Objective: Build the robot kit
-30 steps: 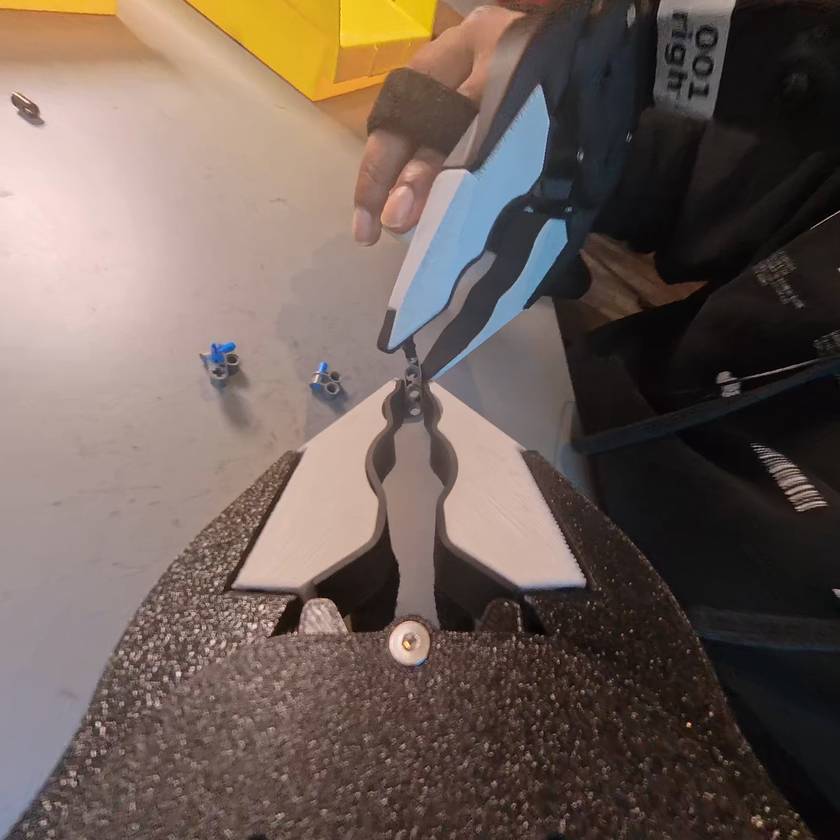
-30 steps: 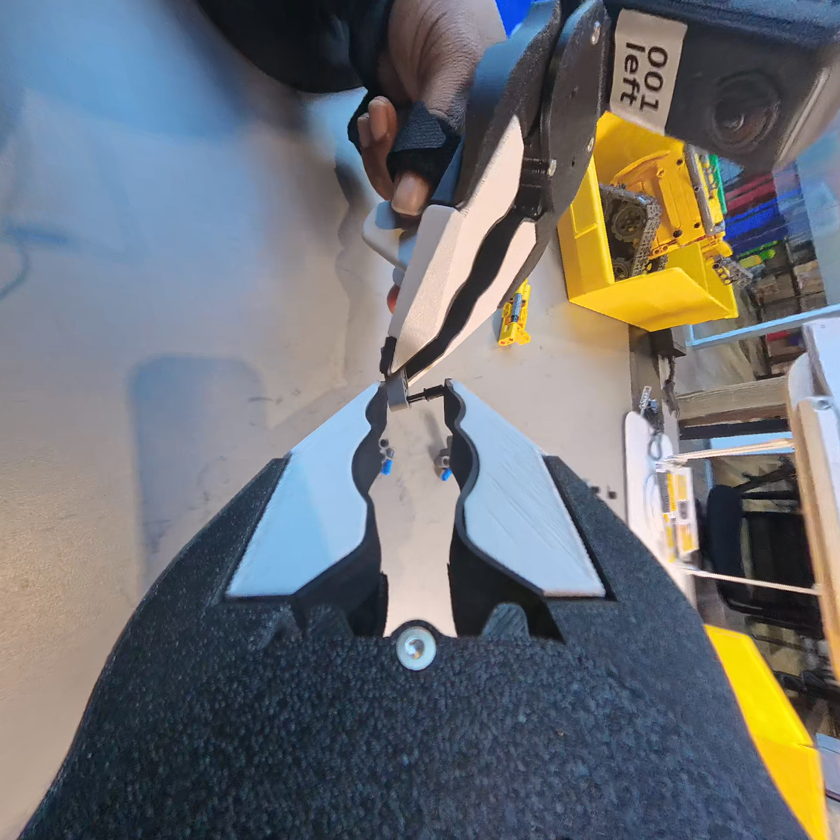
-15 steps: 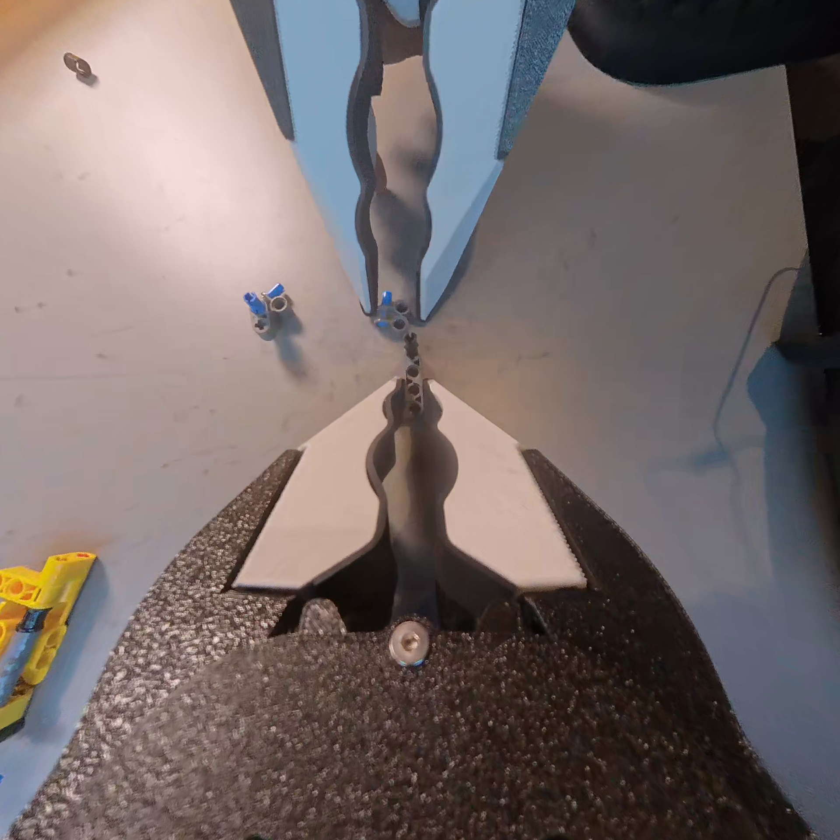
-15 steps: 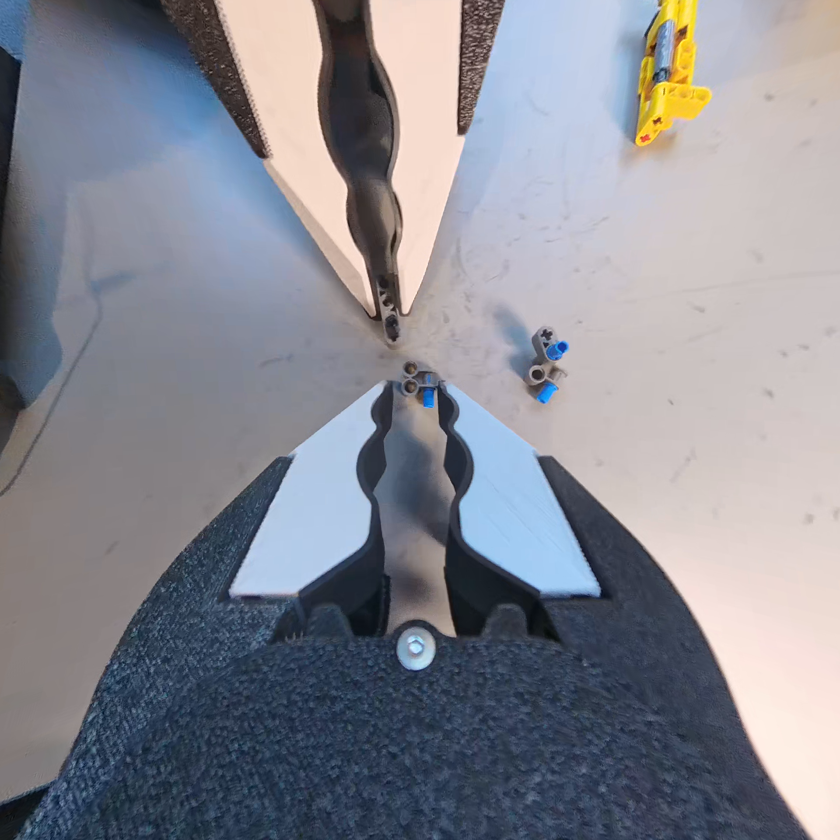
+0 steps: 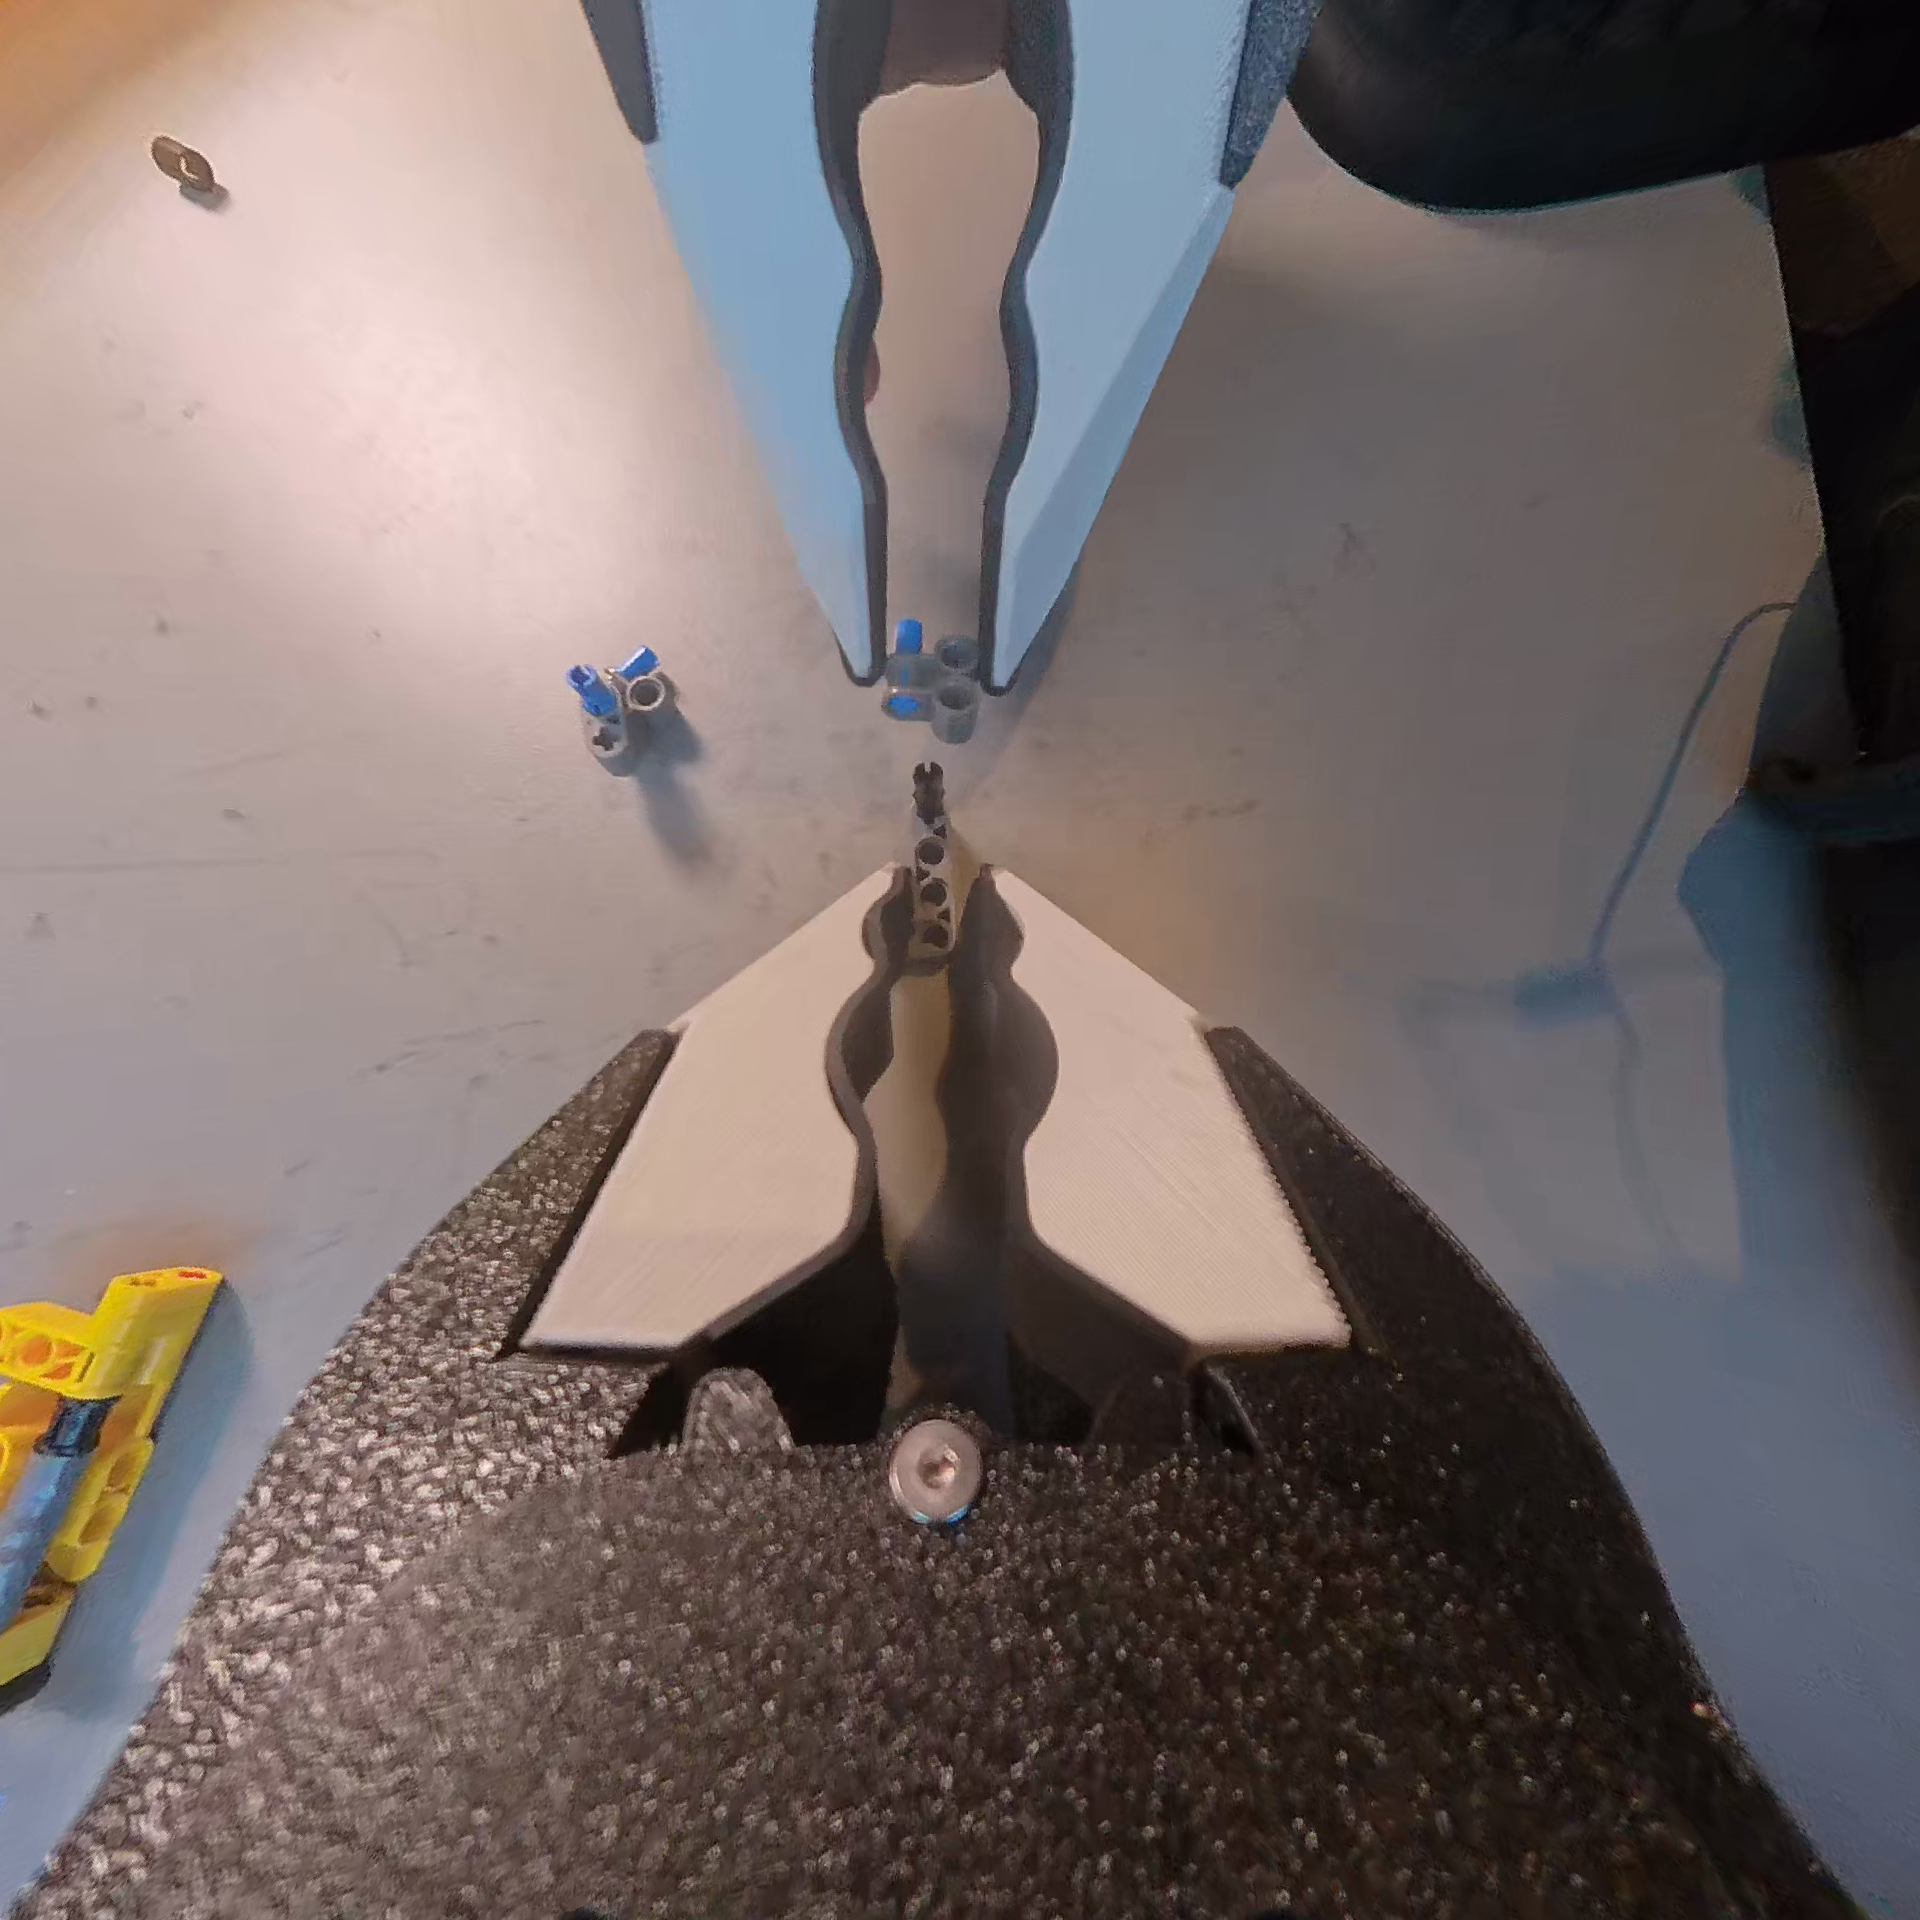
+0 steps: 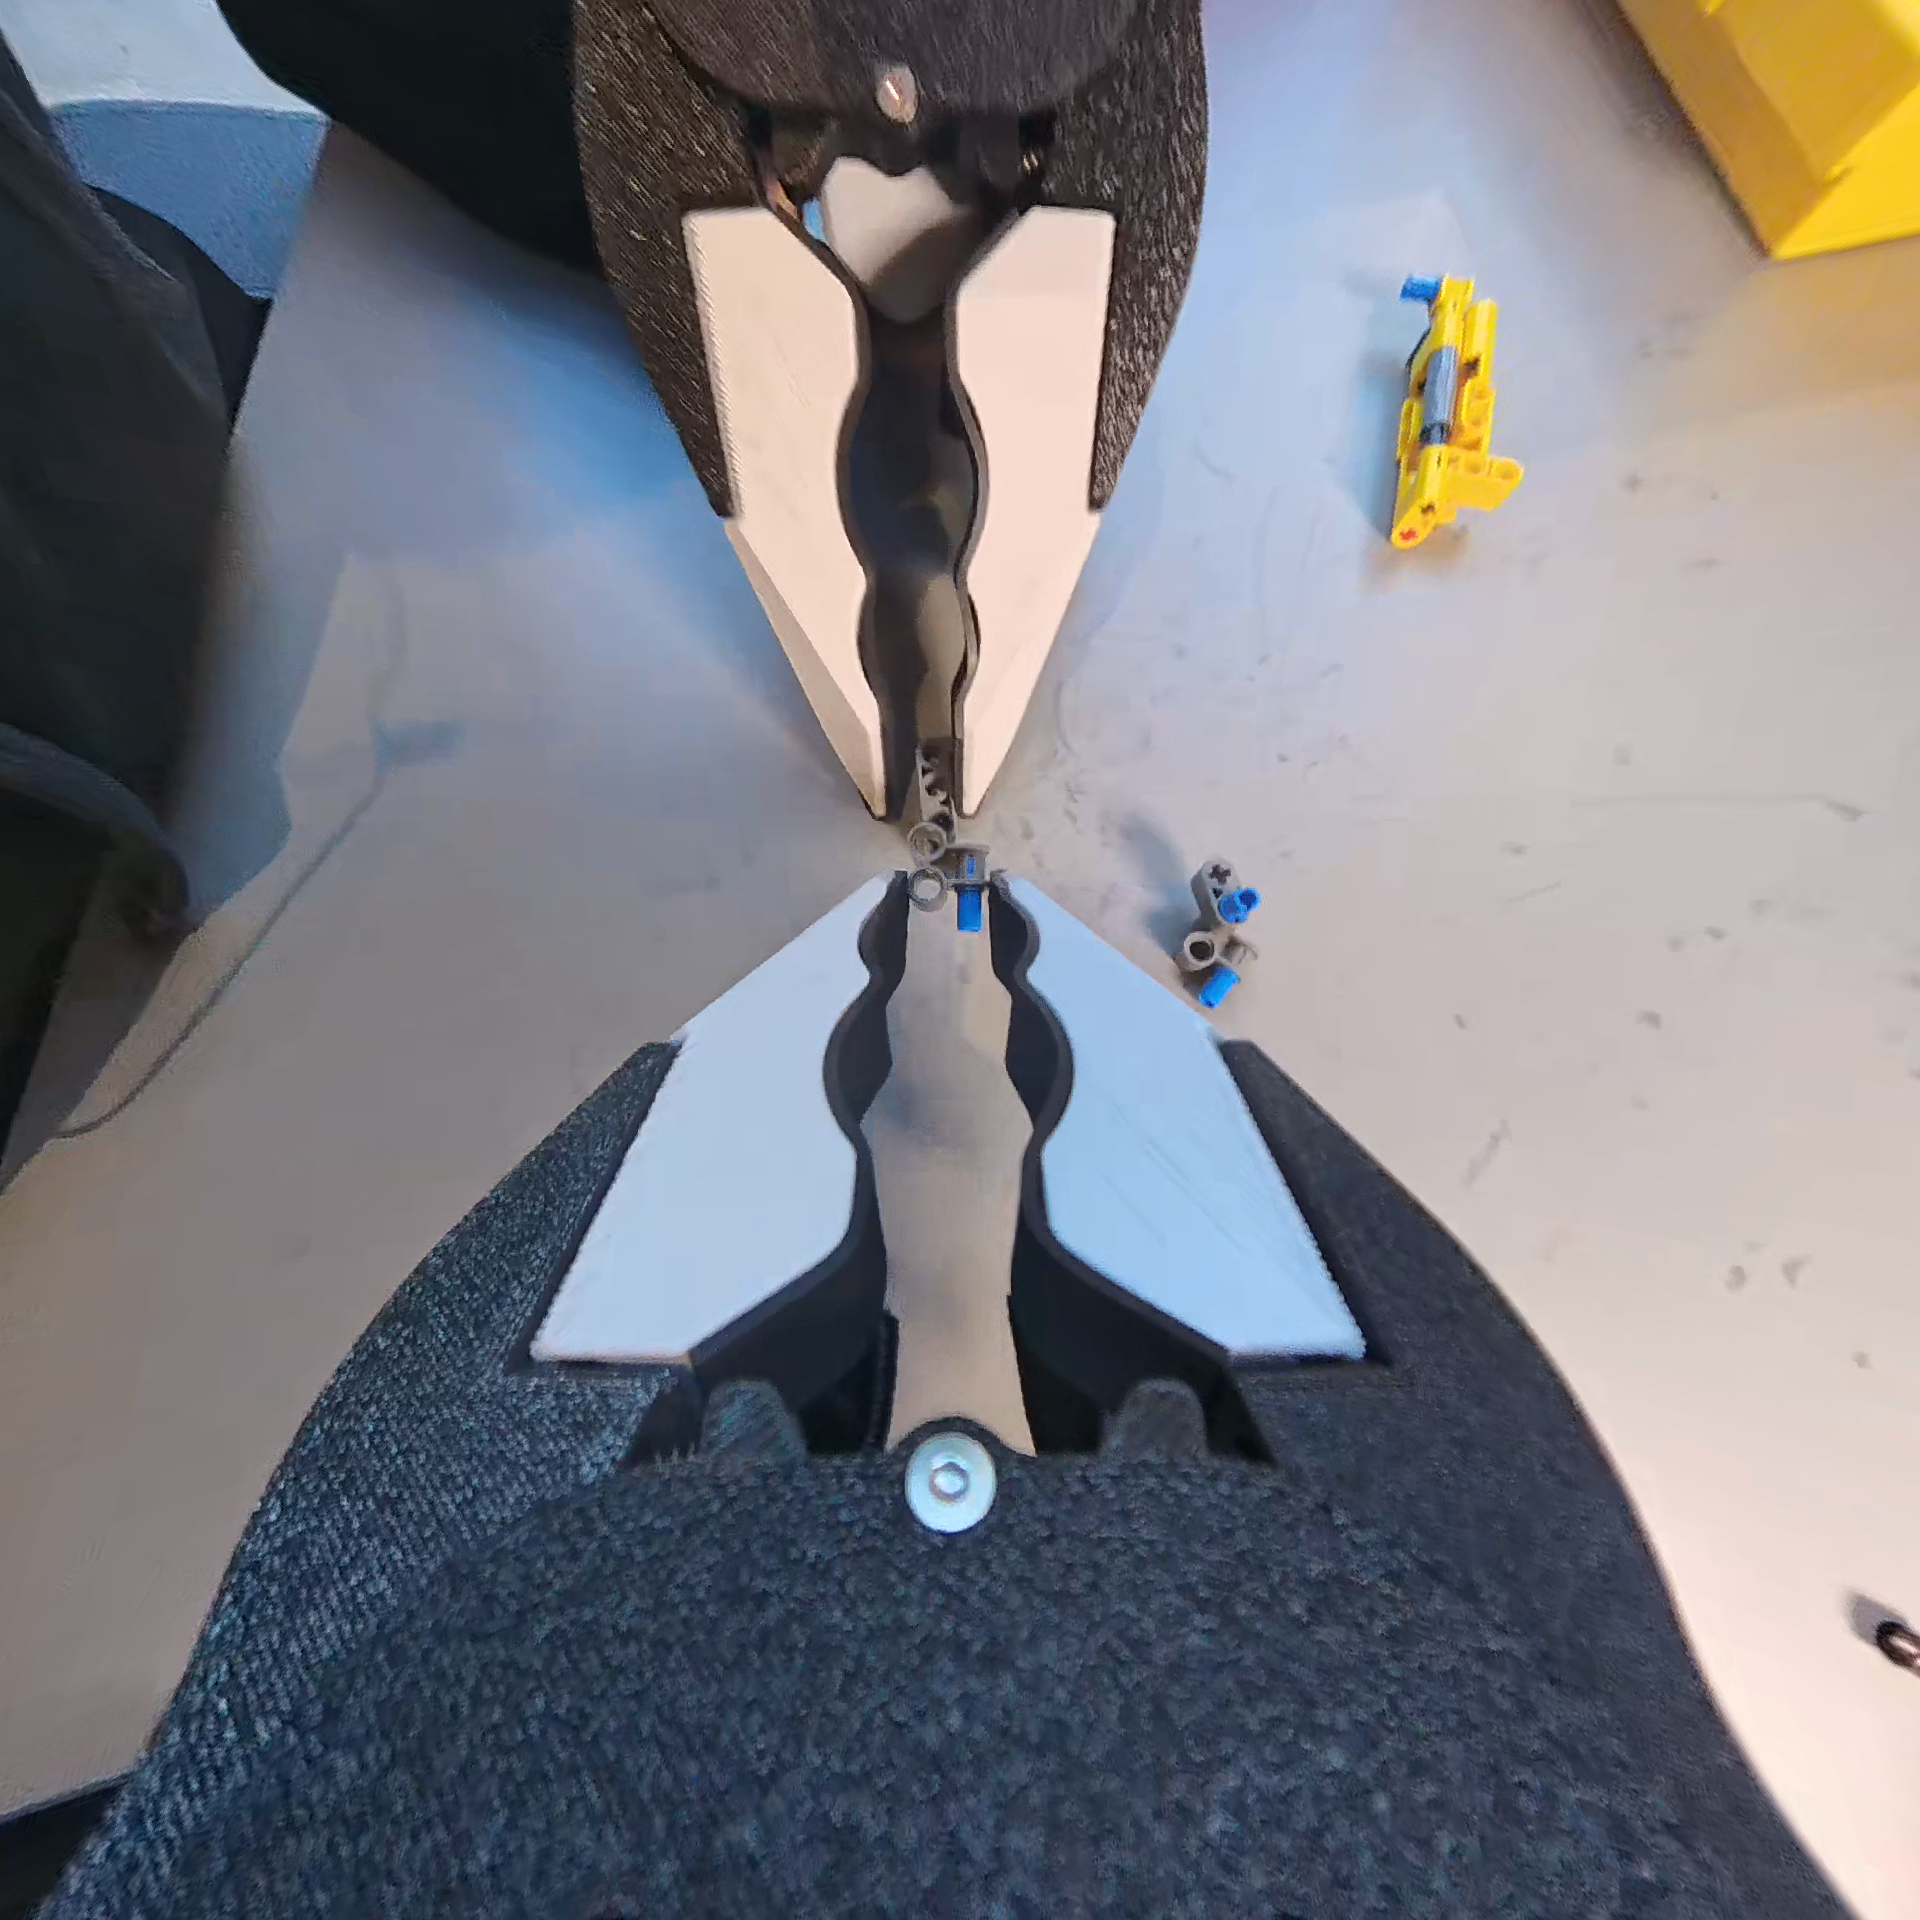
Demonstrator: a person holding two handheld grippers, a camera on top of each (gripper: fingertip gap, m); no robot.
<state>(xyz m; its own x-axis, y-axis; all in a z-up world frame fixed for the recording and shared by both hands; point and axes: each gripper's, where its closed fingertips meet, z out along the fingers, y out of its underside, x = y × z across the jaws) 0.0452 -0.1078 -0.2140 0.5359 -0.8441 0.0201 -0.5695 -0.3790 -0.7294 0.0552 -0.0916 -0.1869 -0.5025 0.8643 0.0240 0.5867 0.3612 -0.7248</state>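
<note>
**A:** What are you holding on the left?

**B:** I am pinching a thin grey plastic beam with a row of round holes [image 5: 932,891] in my left gripper [image 5: 932,883]; the fingertips are closed on it, and a short black pin [image 5: 926,781] is sticking out of its far end. In the right wrist view the same beam [image 6: 932,781] is poking out between the tips of the left gripper [image 6: 925,800].

**A:** And the right?

**B:** My right gripper [image 6: 948,883] is facing it tip to tip. Its jaws are standing a little apart around a small grey connector with round holes and blue pins [image 6: 948,881] that is lying on the pale grey tabletop [image 6: 1558,935]. I cannot tell whether the tips are pressing on it. From the left wrist view, the connector [image 5: 932,691] is sitting between the right gripper's tips [image 5: 930,675], just beyond the black pin.

**A:** Anything nearby?

**B:** A second grey connector with blue pins [image 5: 620,704] is lying near, a yellow brick assembly [image 6: 1449,410] farther off, and a small dark ring [image 5: 187,166] well apart.
</note>
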